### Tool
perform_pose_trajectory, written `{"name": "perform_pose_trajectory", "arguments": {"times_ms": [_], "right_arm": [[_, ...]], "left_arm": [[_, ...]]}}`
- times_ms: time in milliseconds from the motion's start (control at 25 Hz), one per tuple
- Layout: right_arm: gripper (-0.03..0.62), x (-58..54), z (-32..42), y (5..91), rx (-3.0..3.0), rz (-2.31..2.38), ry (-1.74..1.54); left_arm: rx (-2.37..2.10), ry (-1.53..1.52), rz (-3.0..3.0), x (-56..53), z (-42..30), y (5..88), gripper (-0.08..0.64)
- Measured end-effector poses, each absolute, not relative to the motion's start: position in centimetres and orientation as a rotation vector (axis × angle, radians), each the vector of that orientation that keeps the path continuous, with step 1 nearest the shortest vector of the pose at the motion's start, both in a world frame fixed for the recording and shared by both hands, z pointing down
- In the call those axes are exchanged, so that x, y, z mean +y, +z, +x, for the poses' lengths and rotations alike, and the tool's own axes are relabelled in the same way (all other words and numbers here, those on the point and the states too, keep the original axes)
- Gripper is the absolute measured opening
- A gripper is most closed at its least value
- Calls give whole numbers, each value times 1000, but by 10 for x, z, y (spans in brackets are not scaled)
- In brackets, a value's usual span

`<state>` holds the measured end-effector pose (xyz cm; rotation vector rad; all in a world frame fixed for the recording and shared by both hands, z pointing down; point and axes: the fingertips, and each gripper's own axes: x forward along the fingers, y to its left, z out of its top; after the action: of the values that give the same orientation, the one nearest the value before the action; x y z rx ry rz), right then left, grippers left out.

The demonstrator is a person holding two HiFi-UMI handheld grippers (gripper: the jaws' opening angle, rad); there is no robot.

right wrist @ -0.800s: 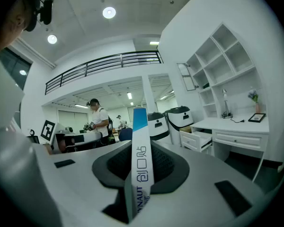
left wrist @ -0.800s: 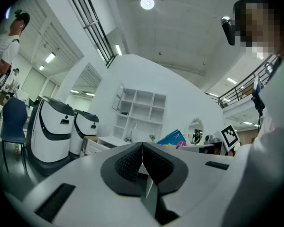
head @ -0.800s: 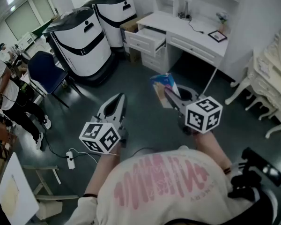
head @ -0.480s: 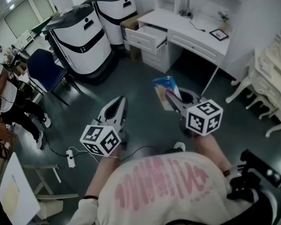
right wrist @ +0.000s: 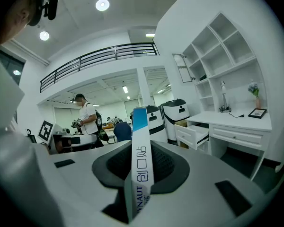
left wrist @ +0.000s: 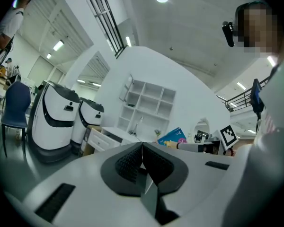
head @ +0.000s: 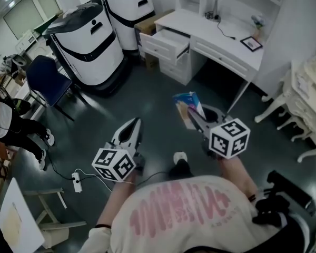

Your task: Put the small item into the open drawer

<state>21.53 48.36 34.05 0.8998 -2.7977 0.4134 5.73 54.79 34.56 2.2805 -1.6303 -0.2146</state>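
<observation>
My right gripper (head: 191,108) is shut on a small flat blue-and-white box (head: 188,101), which stands edge-on between the jaws in the right gripper view (right wrist: 141,160). The left gripper (head: 131,126) is shut with nothing in it, its jaws meeting in the left gripper view (left wrist: 142,151). Both are held over the dark floor, well short of the white desk (head: 216,33). The desk's top left drawer (head: 165,42) is pulled open, also seen ahead in the right gripper view (right wrist: 193,135). The box shows in the left gripper view (left wrist: 172,136) too.
Two large white-and-black machines (head: 89,38) stand left of the desk. A blue chair (head: 42,75) and a person (head: 10,125) are at the left. A power strip with cable (head: 76,182) lies on the floor. White furniture (head: 305,99) stands at the right.
The view has shifted as I step toward the desk; a foot now shows on the floor between the grippers. Both grippers keep their hold and pose.
</observation>
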Motion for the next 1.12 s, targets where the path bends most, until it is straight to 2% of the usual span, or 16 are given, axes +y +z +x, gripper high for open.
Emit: {"name": "perform_pose_trajectory", "arguments": {"times_ms": [640, 1120], "right_arm": [[91, 271, 190, 301, -2864, 781, 297], [91, 193, 193, 307, -2890, 779, 358]], "left_arm": [[-1775, -322, 2268, 356, 30, 296, 31], [-1797, -283, 2264, 279, 36, 306, 31]]}}
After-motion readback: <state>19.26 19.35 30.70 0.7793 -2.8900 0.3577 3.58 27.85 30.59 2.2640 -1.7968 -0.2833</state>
